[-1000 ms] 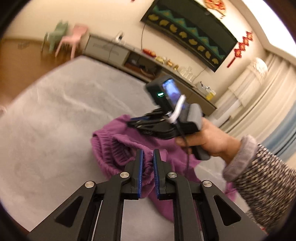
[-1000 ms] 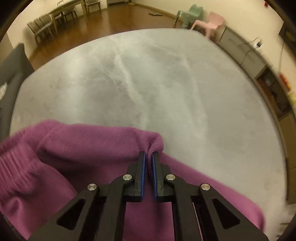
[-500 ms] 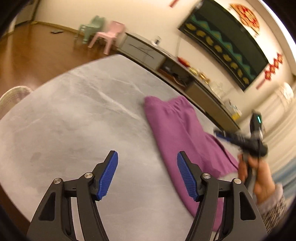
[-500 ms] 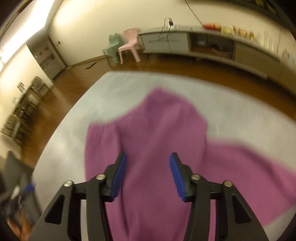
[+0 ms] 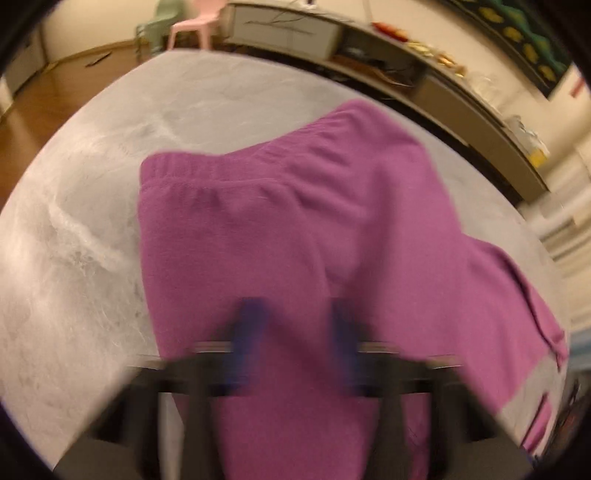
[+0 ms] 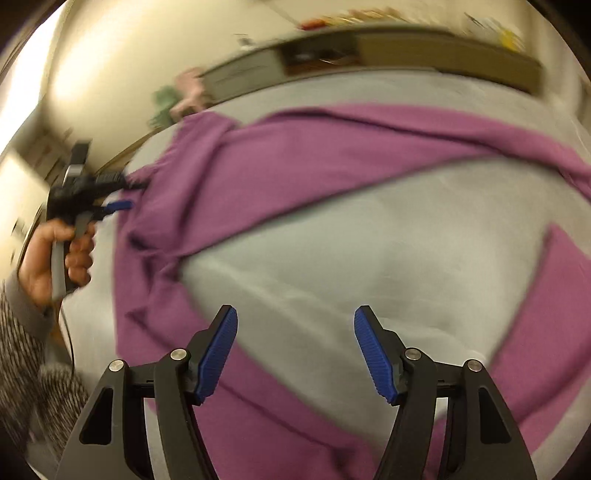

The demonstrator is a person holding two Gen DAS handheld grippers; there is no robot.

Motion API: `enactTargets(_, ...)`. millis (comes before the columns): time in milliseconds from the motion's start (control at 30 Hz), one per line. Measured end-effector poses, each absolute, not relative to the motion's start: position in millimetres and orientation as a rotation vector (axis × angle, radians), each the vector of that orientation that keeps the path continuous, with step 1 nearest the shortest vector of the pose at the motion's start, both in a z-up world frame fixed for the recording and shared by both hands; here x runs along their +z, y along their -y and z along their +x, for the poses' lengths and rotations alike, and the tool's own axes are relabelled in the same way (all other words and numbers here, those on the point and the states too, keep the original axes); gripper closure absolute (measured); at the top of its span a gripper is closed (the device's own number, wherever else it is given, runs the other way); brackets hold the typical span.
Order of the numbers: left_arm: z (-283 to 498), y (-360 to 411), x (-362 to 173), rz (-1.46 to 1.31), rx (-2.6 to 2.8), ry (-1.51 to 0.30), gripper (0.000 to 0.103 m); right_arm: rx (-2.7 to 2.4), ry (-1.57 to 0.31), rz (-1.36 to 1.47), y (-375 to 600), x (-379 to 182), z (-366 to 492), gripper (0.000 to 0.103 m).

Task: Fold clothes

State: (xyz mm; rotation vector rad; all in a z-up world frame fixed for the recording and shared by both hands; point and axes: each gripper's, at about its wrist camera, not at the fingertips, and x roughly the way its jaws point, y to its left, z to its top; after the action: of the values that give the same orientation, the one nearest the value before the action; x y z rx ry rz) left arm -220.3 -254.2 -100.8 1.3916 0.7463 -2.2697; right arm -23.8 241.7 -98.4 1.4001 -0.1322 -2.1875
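Purple pants (image 5: 295,221) lie spread on the grey table (image 5: 74,258), elastic waistband to the far side. My left gripper (image 5: 297,332) hangs low over the seat of the pants, badly smeared. Its jaws are closing but still show a gap, with cloth under and between the pads. The right wrist view shows that left gripper (image 6: 125,192) at the pants' (image 6: 295,155) waist edge, held by a hand (image 6: 55,251). My right gripper (image 6: 295,350) hovers over bare table (image 6: 369,258) between the two legs. Its jaws are opening and hold nothing.
A long low sideboard (image 5: 406,55) runs behind the table. A pink chair (image 5: 192,22) and a green chair (image 5: 155,18) stand on the wooden floor (image 5: 37,92) at the far left. The table edge curves round close to the pants on the right.
Both grippers let go of the bunched pants, which now lie spread out. The left swung over the waist, sank and began closing. The right rolled and moved over the table between the legs.
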Motion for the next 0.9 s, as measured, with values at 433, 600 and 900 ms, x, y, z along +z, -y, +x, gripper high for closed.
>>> enactTargets(433,53,310,-61,0.980,-2.036,-1.109,0.081,-2.392,0.114,1.179,-296,-22,-35,0.026)
enactTargets(600,33,288,-13,0.935,-2.267,-1.023,0.068,-2.540,-0.009,1.309,-335,-36,-77,0.024)
enactTargets(900,-200,247,-49,1.467,-2.449,-0.490,0.065,-2.552,-0.432,1.431,-335,-86,-168,0.024)
